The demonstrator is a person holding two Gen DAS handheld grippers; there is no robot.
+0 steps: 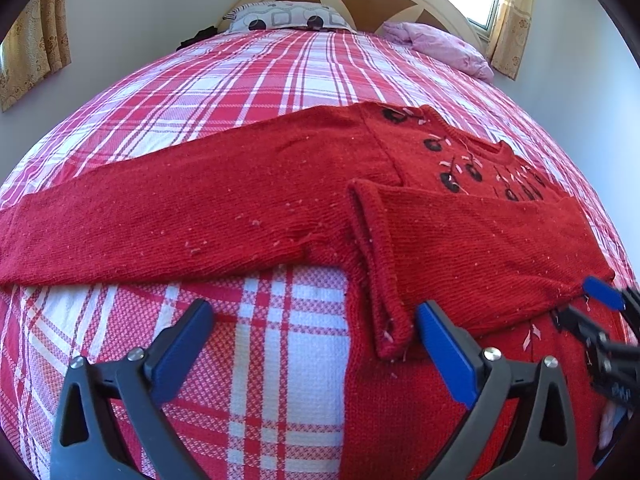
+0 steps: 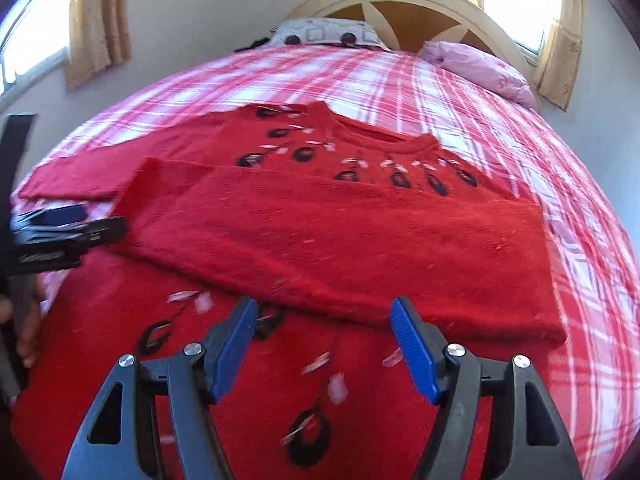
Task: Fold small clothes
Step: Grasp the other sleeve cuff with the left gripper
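- The red knit sweater [image 1: 248, 196] lies front-up across the plaid bedspread [image 1: 224, 80] of the bed. One sleeve [image 1: 480, 248] is folded over the chest, and the other sleeve [image 1: 120, 224] is stretched out flat to the side.
- Our left gripper [image 1: 316, 344] stands with its jaws wide apart and nothing between them. The cuff [image 1: 384, 280] of the folded sleeve lies just beside its right pad.
- Our right gripper [image 2: 324, 344] hangs over the sweater's lower body with its jaws partly apart. We see no fabric pinched between them.
- Risk: the folded sleeve only rests on the chest. A jaw dragging past the cuff could, we judge, tug it askew or flip it back open.
- Risk: the knit is loose and fuzzy. A pad could snag a strand or catch two layers where we want one, which would bunch the fold.
- Risk: the two grippers sit near each other at the folded sleeve. If both reach for that spot they could knock together.
- Risk: the outstretched sleeve runs towards the bed's edge. A careless pull could slide the whole garment.
- The right-wrist view is smeared, so the cherry-like embroidery [image 2: 308, 432] and the pale flecks are hard to read.
- The far end of the outstretched sleeve runs out of the left-wrist frame. The sweater's hem lies below both views.
- We cannot tell whether either gripper's tips touch the cloth.
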